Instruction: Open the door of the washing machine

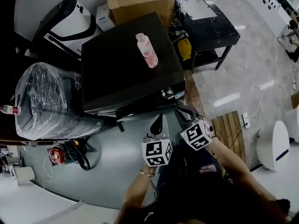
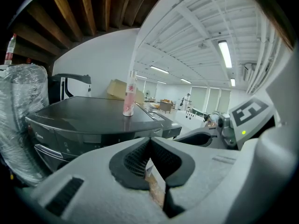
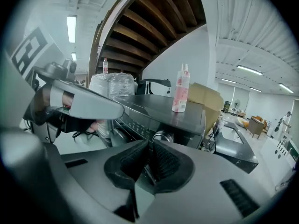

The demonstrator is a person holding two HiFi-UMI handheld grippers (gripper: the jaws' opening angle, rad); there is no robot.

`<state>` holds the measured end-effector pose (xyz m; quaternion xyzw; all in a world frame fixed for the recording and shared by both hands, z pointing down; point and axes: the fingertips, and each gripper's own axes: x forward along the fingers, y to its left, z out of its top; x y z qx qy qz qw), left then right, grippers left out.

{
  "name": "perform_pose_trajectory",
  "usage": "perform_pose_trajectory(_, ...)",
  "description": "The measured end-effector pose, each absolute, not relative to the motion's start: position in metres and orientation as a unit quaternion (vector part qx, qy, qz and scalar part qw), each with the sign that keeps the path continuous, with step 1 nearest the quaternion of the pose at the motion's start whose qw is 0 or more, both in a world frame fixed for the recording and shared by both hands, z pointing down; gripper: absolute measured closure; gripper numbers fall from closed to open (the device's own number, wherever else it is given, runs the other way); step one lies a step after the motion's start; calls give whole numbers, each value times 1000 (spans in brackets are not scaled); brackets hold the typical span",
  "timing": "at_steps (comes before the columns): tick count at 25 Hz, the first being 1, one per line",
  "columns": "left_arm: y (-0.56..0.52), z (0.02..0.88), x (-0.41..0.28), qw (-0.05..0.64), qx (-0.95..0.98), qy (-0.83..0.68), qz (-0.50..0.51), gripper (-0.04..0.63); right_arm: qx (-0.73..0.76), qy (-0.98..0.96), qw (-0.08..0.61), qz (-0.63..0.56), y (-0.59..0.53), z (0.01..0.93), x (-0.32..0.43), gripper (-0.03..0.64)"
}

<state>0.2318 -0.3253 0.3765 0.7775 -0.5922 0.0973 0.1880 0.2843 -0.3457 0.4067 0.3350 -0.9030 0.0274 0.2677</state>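
The left gripper [image 1: 158,123] and right gripper [image 1: 183,113] sit nearest, side by side, just in front of the washer. The left fingers [image 2: 135,160] are pressed together at their tips with nothing between them. The right fingers [image 3: 133,160] stand a narrow slit apart and are empty; the washer's knob [image 3: 161,136] and control panel show just beyond them. The washer [image 1: 126,59] is dark, its front edge facing both grippers, and no view shows its door clearly. A pink bottle [image 1: 147,50] stands upright on its top, right of the middle. A plastic-wrapped bundle [image 1: 46,101] sits at the washer's left. A cardboard box [image 1: 140,1] stands behind its far edge, and a black desk [image 1: 210,27] stands beyond its far right corner.
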Motion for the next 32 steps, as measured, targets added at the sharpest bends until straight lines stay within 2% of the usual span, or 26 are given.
perform_pose_trajectory(9,-337,411,231,232,746,-617,93,583,281,-910,301,33,-363,451,288,591)
perform_pose_trajectory(32,-363,485,216,267,712,-639,117,583,197,-903,378,49,-384,569,271,541)
